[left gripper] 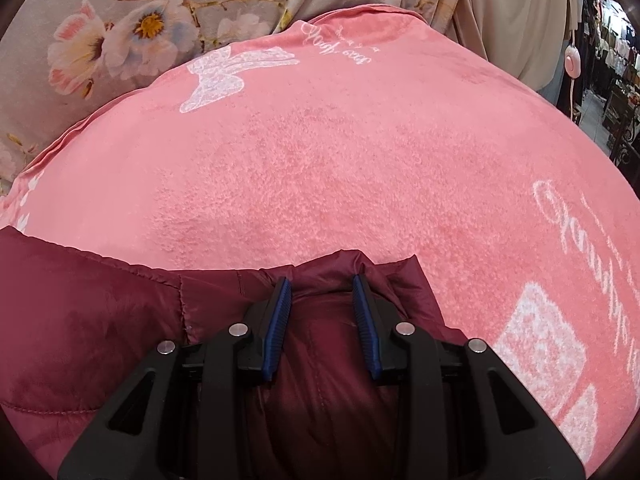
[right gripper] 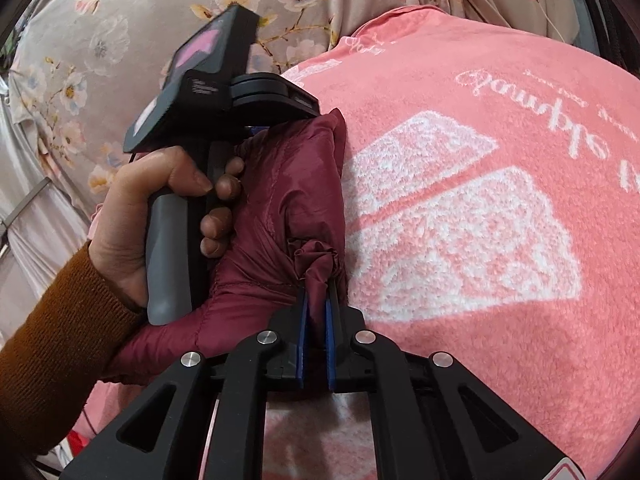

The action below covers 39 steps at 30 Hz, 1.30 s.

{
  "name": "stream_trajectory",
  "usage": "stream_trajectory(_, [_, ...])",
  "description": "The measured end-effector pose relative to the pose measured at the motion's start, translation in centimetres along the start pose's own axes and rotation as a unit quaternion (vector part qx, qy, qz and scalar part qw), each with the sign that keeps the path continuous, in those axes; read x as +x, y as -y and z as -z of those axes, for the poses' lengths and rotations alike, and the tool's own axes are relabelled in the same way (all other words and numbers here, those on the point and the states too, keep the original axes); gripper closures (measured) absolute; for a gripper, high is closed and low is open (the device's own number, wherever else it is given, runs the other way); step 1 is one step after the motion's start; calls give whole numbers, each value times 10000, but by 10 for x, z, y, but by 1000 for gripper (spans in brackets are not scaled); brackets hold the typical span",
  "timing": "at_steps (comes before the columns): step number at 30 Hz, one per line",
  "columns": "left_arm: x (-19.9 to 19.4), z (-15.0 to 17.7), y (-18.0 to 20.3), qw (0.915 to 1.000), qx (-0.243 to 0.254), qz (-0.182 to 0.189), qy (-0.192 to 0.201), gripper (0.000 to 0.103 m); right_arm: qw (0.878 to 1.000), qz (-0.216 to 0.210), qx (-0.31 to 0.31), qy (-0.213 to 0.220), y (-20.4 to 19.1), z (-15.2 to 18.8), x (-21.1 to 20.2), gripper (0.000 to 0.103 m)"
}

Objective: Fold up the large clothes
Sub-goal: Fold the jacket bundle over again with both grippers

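Observation:
A dark red quilted jacket [left gripper: 100,320] lies on a pink fleece blanket [left gripper: 340,160]. In the left wrist view my left gripper [left gripper: 320,284] stands open over the jacket's edge, with a puffed fold of red fabric between its blue pads [left gripper: 366,320], not pinched. In the right wrist view my right gripper [right gripper: 316,300] is shut on a bunched piece of the jacket [right gripper: 280,184]. The left gripper's body [right gripper: 208,92] and the hand holding it show at the left of that view, resting on the jacket.
The blanket [right gripper: 480,340] has white printed shapes and lettering. Grey floral fabric [left gripper: 140,20] lies behind it. A beige curtain [left gripper: 520,8] hangs at the back right, with a pink cord switch [left gripper: 573,62] and shop racks beyond.

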<state>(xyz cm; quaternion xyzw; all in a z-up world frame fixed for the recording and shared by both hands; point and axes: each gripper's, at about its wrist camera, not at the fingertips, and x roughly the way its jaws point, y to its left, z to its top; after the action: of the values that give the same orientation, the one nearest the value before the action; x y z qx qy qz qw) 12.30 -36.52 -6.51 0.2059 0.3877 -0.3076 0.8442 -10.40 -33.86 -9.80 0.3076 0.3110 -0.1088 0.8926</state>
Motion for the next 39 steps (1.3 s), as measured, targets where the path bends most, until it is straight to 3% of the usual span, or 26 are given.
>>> stream_trajectory(4, [-47, 5, -24, 9975, -596, 256, 279, 70, 9992, 262, -210, 201, -10, -16, -28, 83])
stream_trajectory(6, [-88, 15, -39, 9944, -884, 286, 494, 54, 9979, 315, -358, 438, -19, -26, -45, 83])
stream_trajectory(9, [-144, 37, -72, 9886, -1245, -32, 840, 39, 9968, 185, -469, 616, -33, -45, -58, 83])
stream_trajectory(11, [-168, 56, -98, 9839, -1571, -110, 843, 38, 9962, 33, -546, 684, -44, -54, -57, 83])
stream_trajectory(14, [-184, 89, -138, 9728, -2214, -34, 683, 38, 9949, 149, -759, 645, -57, -60, -41, 83])
stream_trajectory(19, [-175, 145, -177, 9547, -2932, 406, 298, 37, 9963, 402, -732, 218, -53, -49, -3, 83])
stream_trajectory(24, [-156, 174, -181, 9358, -3400, 926, 119, 33, 9959, 589, -691, -8, -39, -38, 24, 87])
stream_trajectory(29, [-144, 177, -171, 9330, -3438, 1062, 44, 25, 9958, 684, -611, -44, -36, -38, 34, 86])
stream_trajectory(32, [-139, 177, -167, 9325, -3450, 1069, -2, 21, 9958, 686, -590, 127, -39, -39, 20, 78])
stream_trajectory(34, [-137, 178, -166, 9315, -3465, 1103, -29, 20, 9960, 692, -530, 220, -37, -39, 9, 63])
stream_trajectory(35, [-136, 179, -166, 9307, -3483, 1118, -46, 17, 9963, 682, -470, 242, -35, -40, 7, 47])
stream_trajectory(36, [-135, 179, -165, 9299, -3496, 1142, -57, 16, 9966, 681, -379, 264, -31, -41, 4, 38])
stream_trajectory(39, [-132, 180, -162, 9278, -3528, 1206, -113, 12, 9982, 579, -94, 116, -17, -41, 7, 38])
